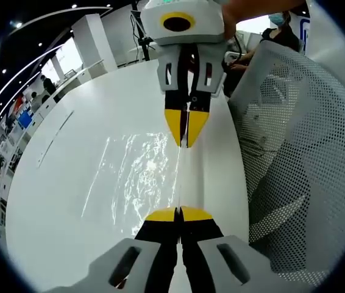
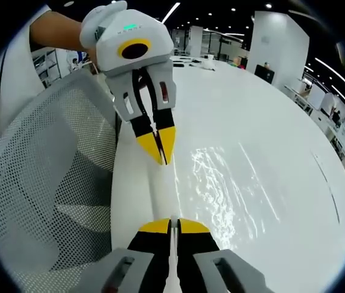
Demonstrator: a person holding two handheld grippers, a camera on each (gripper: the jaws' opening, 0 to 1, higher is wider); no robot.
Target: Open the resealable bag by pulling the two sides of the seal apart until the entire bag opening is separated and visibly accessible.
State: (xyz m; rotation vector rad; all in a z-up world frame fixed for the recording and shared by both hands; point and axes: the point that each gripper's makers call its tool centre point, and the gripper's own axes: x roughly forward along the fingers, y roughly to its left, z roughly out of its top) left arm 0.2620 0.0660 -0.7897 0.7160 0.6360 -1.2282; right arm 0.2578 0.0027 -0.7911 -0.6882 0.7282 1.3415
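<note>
A clear resealable bag [image 1: 139, 174] lies flat on the white table [image 1: 69, 201], showing mostly as glints and creases. One bag edge runs as a thin line between the two grippers near the table's edge. My left gripper [image 1: 178, 215] is shut on the near end of that edge. Facing it, my right gripper [image 1: 186, 141] is shut on the far end, yellow tips together. In the right gripper view the bag [image 2: 227, 183] spreads to the right, with my right gripper [image 2: 171, 224] pinching its edge low down and my left gripper [image 2: 160, 155] pinching it further up.
A white mesh chair back [image 1: 300, 152] stands close against the table edge beside both grippers, also seen as the mesh chair back [image 2: 38, 183]. A person's hand [image 2: 56, 30] holds the left gripper. Office desks and people lie far behind the table [image 2: 270, 110].
</note>
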